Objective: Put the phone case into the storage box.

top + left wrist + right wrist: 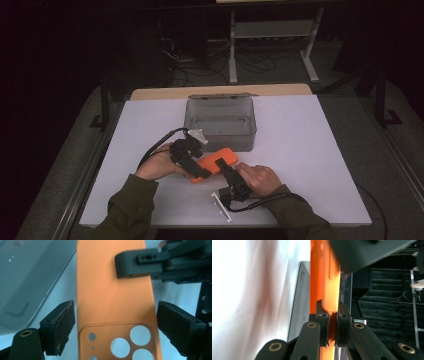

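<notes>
Your hands come in from the near edge of the tabletop [310, 145] and meet just in front of the box [220, 123]. Your left tongs [115, 317] point right and stand apart, one jaw on each long side of the case [112, 290], neither pad seen touching it. Your right tongs [329, 325] point up and left and are clamped on the case's edge, one jaw on each face. The case is orange, a phone shell with a raised camera frame, three large round holes and some smaller ones; in the high view it sits between your hands just above the tabletop, whether resting on it you cannot tell. The box is clear grey plastic, lid open at the back, nothing seen inside.
</notes>
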